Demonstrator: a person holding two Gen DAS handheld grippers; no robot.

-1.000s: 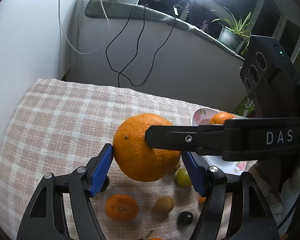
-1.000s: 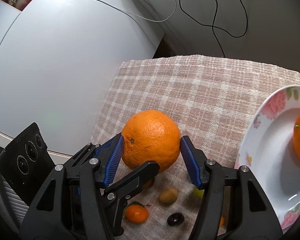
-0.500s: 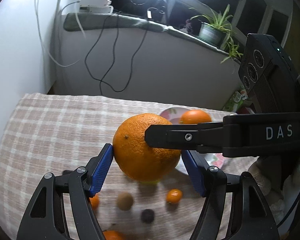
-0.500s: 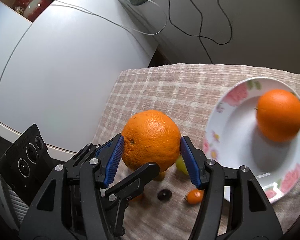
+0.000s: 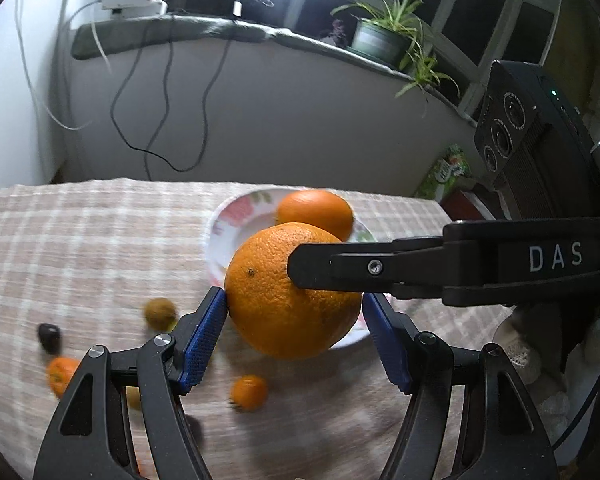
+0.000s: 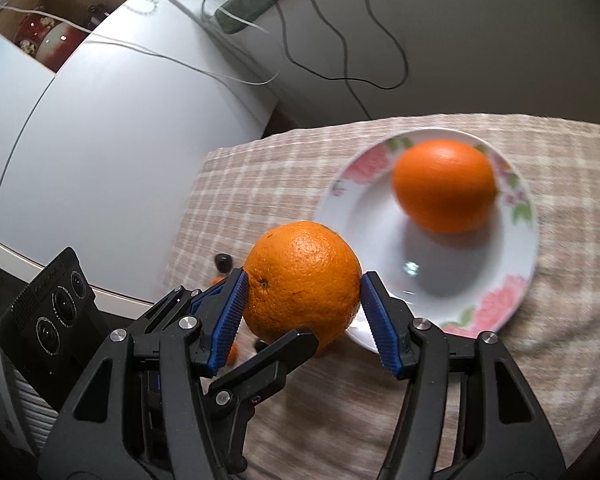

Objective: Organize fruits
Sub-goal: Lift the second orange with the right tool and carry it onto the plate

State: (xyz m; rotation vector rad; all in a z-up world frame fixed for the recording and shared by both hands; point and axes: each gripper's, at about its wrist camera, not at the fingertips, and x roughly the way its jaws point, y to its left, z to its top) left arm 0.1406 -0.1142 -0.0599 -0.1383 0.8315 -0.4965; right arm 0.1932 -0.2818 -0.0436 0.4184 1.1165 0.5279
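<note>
1. My left tongs (image 5: pixel 294 314) and right tongs (image 6: pixel 302 304) both clamp the same big orange (image 5: pixel 292 292), each pair partly open with blue pads pressed on its sides.
2. I hold it off the checked worktop (image 5: pixel 100 240), above the near rim of the floral plate (image 6: pixel 496 300).
3. A second orange (image 6: pixel 444 184) lies in that plate.
4. Small fruits (image 5: pixel 249 392) lie scattered on the worktop beside the plate.

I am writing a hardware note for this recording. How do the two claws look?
Both are alike: matte black plastic linkages with silver screws, ending in blue ribbed pads. The left claw and right claw each carry a black camera block with three round lenses. The right one's arm bears white letters "DAS". A pale knitted glove shows beneath it.
</note>
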